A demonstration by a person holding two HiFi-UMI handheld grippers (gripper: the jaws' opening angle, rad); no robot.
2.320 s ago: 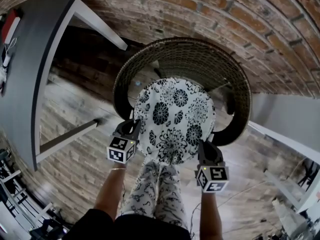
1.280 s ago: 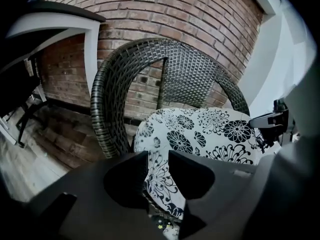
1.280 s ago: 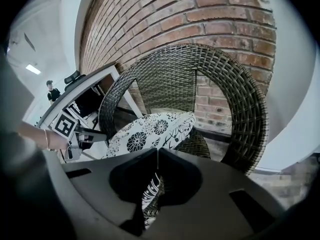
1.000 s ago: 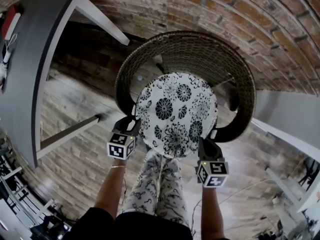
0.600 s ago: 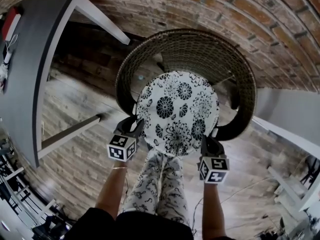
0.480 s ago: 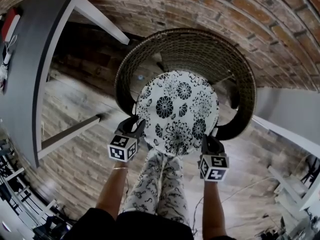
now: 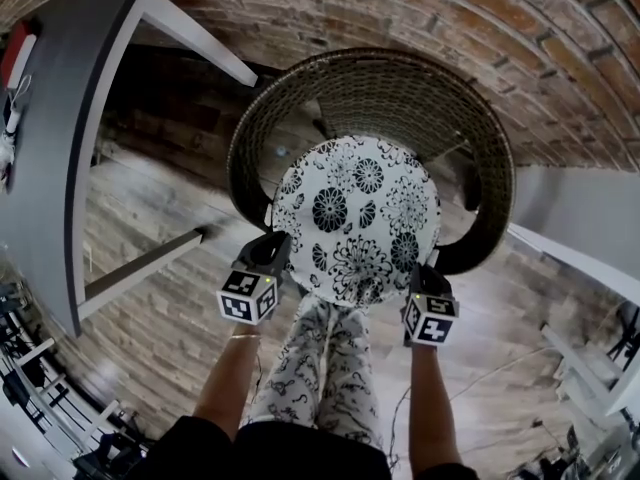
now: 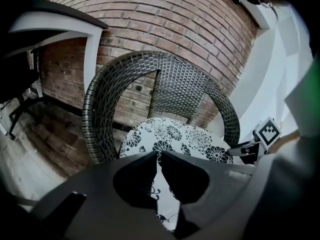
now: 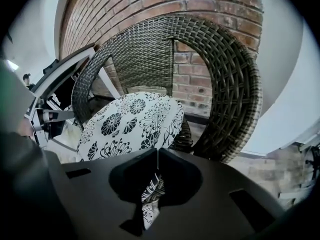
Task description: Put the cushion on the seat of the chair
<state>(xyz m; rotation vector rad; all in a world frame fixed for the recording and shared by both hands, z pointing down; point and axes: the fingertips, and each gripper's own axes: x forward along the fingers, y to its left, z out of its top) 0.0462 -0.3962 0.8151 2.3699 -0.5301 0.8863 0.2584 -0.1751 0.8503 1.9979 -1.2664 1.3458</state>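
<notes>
cushion [image 7: 355,218]: white, black floral print. chair [image 7: 380,88]: dark brown woven wicker. wall [image 7: 480,18]: red-brown brick. floor [image 7: 150,298]: grey-brown wood planks.

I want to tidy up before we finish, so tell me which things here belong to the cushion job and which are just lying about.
Part of the job: cushion, wicker chair, left gripper (jaws closing on the cushion's edge), right gripper (shut on its other side).
Just lying about: grey table, red item on it.
</notes>
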